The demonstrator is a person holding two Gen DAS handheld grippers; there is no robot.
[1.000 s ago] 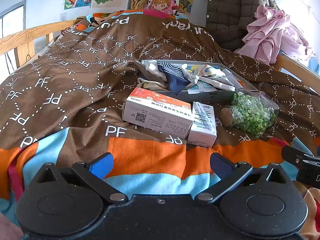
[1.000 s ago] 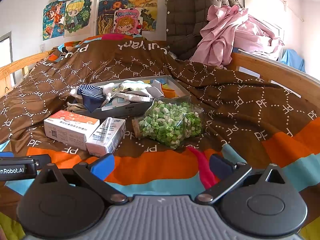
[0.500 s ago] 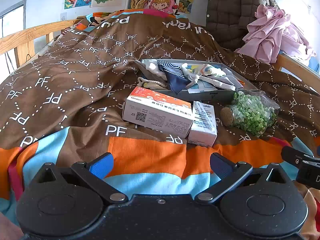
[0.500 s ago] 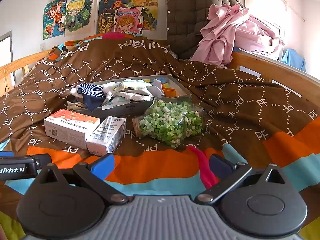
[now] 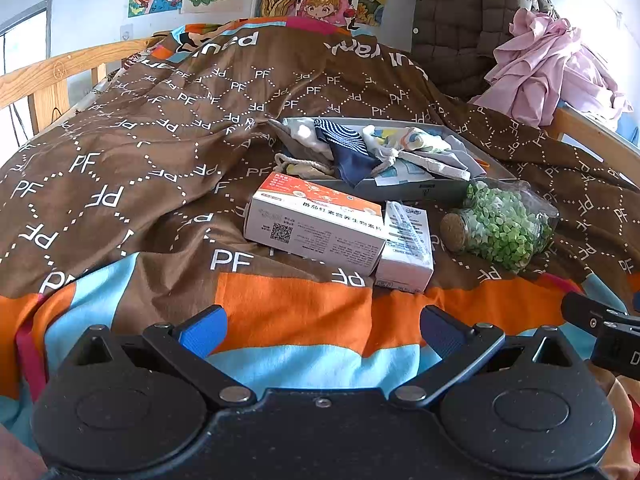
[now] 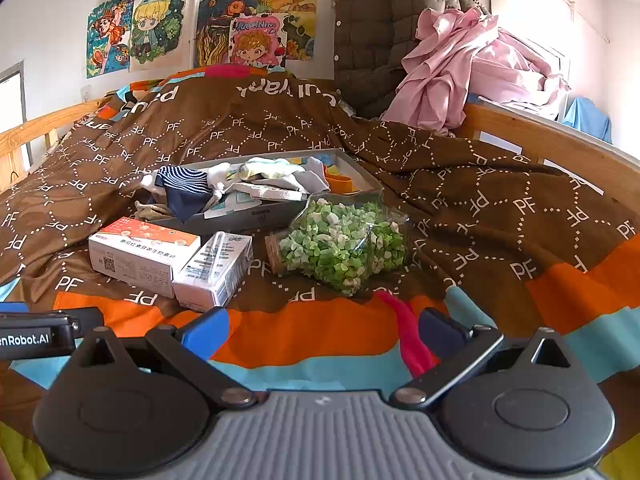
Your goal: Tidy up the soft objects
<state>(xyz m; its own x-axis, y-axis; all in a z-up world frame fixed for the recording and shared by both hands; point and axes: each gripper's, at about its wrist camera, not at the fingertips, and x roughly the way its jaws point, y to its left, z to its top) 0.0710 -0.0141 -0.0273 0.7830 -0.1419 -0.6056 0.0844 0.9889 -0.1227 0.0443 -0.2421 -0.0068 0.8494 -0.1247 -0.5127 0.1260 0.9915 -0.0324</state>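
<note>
We had both the left gripper and right gripper spread wide, holding nothing. Ahead of the jaws, 2 cartons blocked the sock tray, so we risked snagging them.

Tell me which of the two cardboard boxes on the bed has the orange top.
The larger box, on the left; the smaller box touching its right end is white with no orange.

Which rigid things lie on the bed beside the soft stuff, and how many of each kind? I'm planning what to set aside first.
Cardboard boxes: 2, the orange and white box and the small white box
Corked glass jars with green bits: 1, jar
Grey trays holding the socks and cloths: 1, tray
Total: 4
</note>
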